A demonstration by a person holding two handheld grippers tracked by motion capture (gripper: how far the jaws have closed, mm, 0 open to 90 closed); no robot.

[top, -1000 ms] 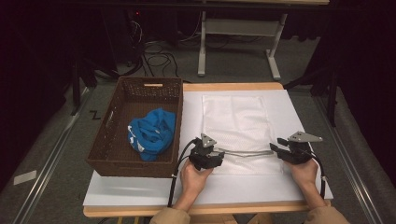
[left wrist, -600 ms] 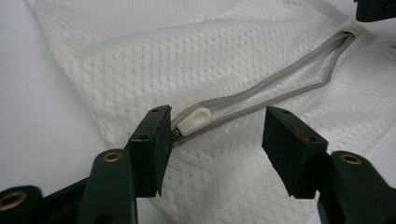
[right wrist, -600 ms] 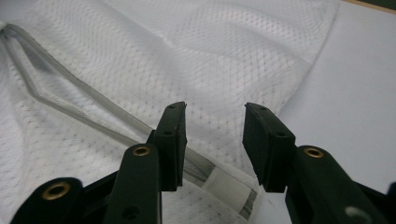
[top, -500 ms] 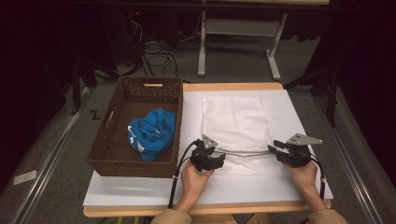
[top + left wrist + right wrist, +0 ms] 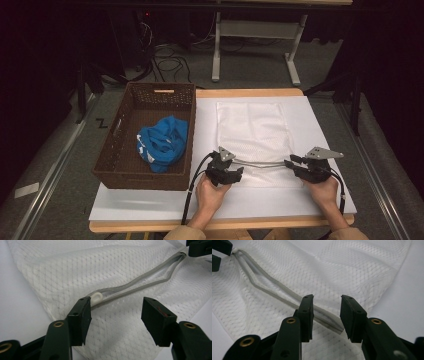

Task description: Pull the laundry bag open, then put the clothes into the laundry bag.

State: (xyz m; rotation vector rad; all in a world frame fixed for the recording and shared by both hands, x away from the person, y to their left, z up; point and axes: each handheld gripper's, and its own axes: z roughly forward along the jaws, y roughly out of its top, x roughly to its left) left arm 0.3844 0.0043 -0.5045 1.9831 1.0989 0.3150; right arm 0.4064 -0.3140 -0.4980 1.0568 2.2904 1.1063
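On smooth board, white mesh bag (image 5: 254,135)

A dim lab recording station

A white-topped table (image 5: 150,207) with a wooden edge stands among dark curtains, loose cables (image 5: 170,55) trail over the grey floor, a white-legged desk frame (image 5: 255,47) sits behind, and a metal floor rail (image 5: 50,180) runs alongside.

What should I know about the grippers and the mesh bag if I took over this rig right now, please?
Left gripper: open, at the zip pull of the mesh bag.
Right gripper: jaws just closing, not clamped, astride the zip's far end.
Bag lies flat on the white board; zip partly open.
Blue cloth sits in the brown basket.
Left: probably spread the opening and load the cloth.
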